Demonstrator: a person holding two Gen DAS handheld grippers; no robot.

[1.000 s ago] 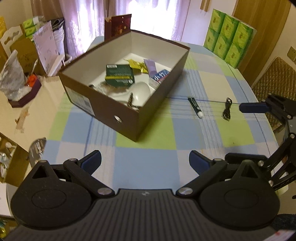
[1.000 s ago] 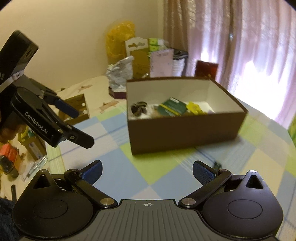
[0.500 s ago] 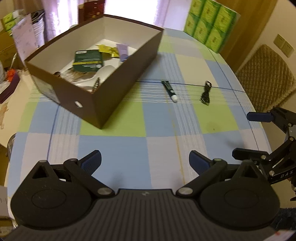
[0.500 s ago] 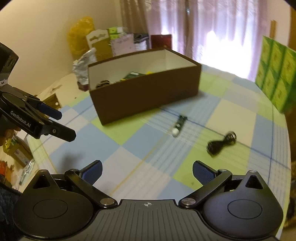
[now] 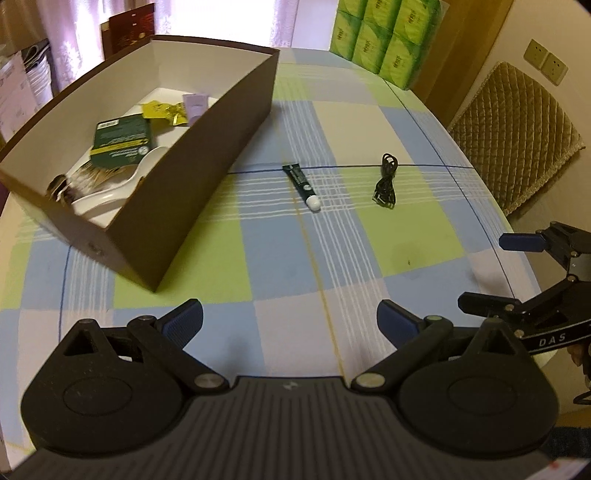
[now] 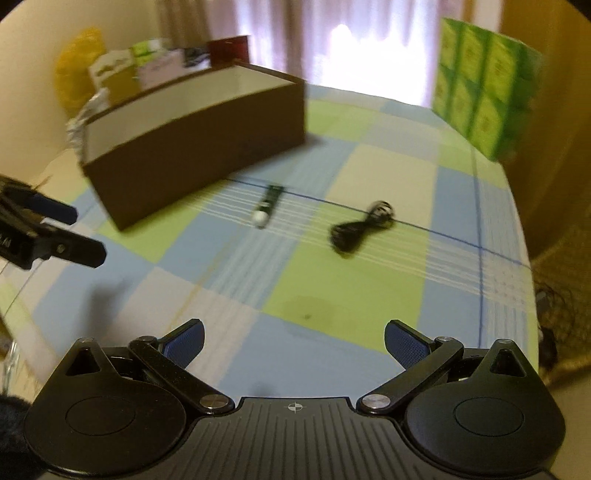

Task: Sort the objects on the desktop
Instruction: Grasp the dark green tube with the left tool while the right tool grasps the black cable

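Left and right wrist views of a worktop (image 5: 280,254) covered by a checked blue, green and white cloth. The only legible writing is "DAS", on the arm of the right hand-held gripper (image 5: 480,273) where it enters the left view; print on the other items is too small to read. A brown cardboard box (image 5: 207,147), white inside, holds a dark green packet (image 5: 122,142), a yellow wrapper (image 5: 162,110), a pale lilac sachet (image 5: 195,105) and a white curved object (image 5: 122,184). Outside it, on the cloth, lie a dark green tube (image 5: 302,182) with a white cap, near the box wall, and a coiled black cable (image 5: 386,181) beside the tube. Green cartons (image 5: 384,33) are stacked at the far edge. The left hand-held gripper (image 5: 290,319) and the right one are both spread wide and empty.
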